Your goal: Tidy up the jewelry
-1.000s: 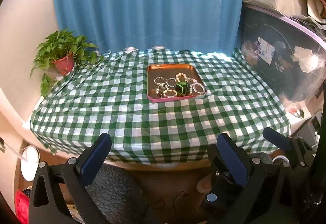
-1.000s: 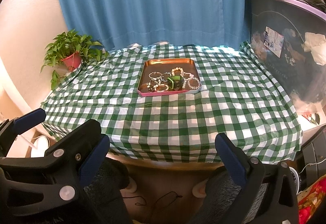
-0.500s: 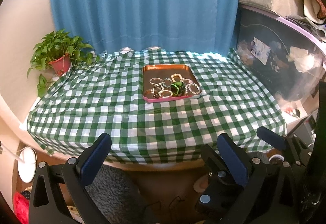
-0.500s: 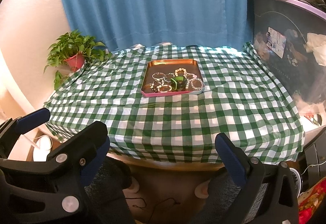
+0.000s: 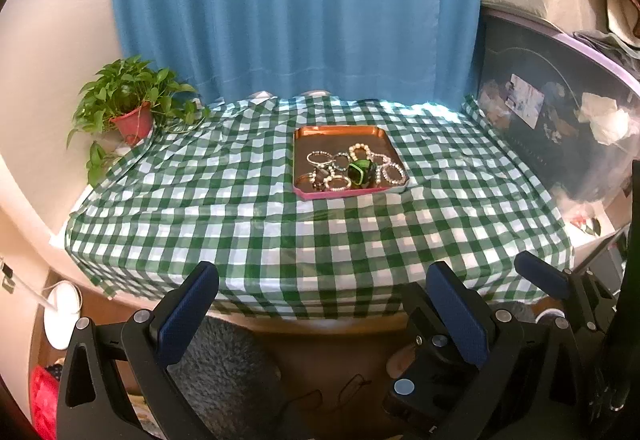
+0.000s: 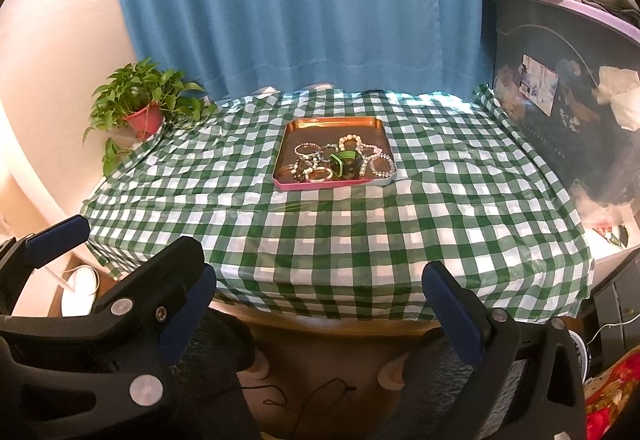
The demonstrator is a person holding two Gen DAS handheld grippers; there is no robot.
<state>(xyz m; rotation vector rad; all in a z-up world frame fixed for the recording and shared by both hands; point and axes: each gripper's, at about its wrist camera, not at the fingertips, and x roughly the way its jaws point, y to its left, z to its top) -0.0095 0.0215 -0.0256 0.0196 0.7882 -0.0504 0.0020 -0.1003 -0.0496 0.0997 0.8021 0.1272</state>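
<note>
Well back from the table (image 5: 320, 240), both tools hang in the air past its near edge. Left tool (image 5: 322, 304) is spread wide and holds nothing; right tool (image 6: 320, 304) is likewise wide and empty. On the green checked cloth, toward the far middle, sits a copper tray (image 5: 340, 133) with a pink rim. Bracelets (image 5: 352, 169) lie heaped in its near half, a green band (image 6: 342, 163) among them. A potted plant (image 5: 128, 107) stands at the far left corner.
</note>
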